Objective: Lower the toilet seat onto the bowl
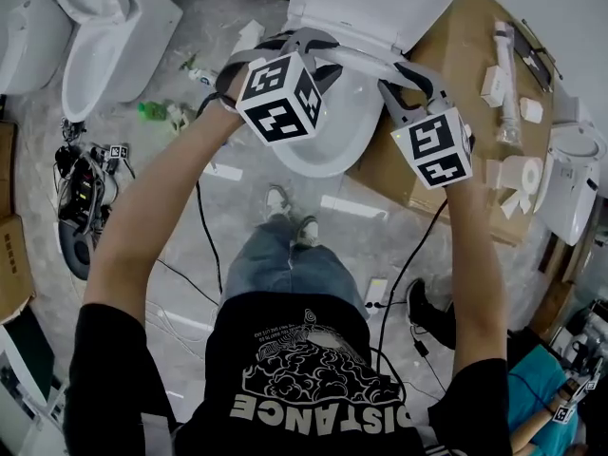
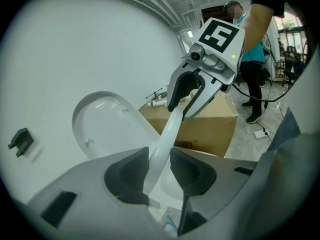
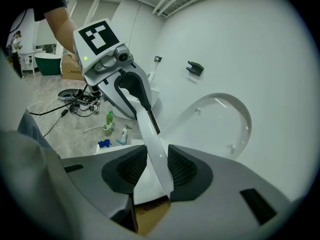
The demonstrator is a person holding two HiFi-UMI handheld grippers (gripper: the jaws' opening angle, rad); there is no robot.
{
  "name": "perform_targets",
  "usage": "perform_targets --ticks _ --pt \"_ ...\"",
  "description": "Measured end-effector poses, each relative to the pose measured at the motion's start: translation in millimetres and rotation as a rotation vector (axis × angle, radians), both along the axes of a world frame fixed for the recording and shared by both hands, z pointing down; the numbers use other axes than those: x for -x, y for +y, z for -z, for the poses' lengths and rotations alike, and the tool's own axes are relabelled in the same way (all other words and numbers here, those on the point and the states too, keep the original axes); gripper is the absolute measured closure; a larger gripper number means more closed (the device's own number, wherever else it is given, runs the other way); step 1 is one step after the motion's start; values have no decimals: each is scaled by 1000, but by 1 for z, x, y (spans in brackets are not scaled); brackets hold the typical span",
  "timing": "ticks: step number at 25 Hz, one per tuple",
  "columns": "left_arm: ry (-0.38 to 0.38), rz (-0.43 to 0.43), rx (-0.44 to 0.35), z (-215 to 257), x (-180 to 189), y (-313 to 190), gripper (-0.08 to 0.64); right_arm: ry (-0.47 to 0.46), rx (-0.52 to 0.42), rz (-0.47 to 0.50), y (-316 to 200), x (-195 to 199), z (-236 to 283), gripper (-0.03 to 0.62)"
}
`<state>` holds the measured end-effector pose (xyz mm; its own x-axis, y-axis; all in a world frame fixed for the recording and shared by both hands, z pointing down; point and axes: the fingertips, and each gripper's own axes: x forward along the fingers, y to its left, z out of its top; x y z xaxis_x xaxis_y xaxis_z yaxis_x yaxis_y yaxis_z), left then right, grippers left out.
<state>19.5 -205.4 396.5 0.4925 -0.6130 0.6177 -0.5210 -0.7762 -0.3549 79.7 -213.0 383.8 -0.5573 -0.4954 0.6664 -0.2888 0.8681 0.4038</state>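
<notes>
Starting at the left edge of the grey concrete floor (image 1: 204, 27): spare white toilets (image 1: 104, 50), not involved.

Next, the left claw (image 1: 318, 50) is clenched on the left side of the white oval plastic toilet seat (image 1: 356, 57). The left gripper view has the rim running diagonally between the pads and bearing on both.

The seat sits part-way down, raised off the white ceramic bowl (image 1: 318, 145), which stands below it on the floor. The white lid (image 1: 370, 3) is upright behind.

The right claw (image 1: 399, 82) is clenched on the right side of the same rim. The right gripper view shows the rim wedged across its pads, jaws set wide.

Right of the bowl is a brown cardboard box (image 1: 475, 74) with small white parts lying on top, well apart from the seat.

Step in hand, judged: a two-handed descent about the rear hinge.

To do it well:
- Bring both claws down together at one rate so the ring does not twist.
- Follow the hinge arc rather than pushing straight down.
- Let the rim pivot between the pads as its angle changes.
- Hold on until the seat rests on the bowl rim, then let go. Dropping it early risks a slam.
</notes>
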Motion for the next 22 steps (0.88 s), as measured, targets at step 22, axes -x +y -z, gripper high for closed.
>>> perform_targets --ticks 22 --pt "-159 46 33 -82 -12 91 423 59 19 194 93 -11 -78 457"
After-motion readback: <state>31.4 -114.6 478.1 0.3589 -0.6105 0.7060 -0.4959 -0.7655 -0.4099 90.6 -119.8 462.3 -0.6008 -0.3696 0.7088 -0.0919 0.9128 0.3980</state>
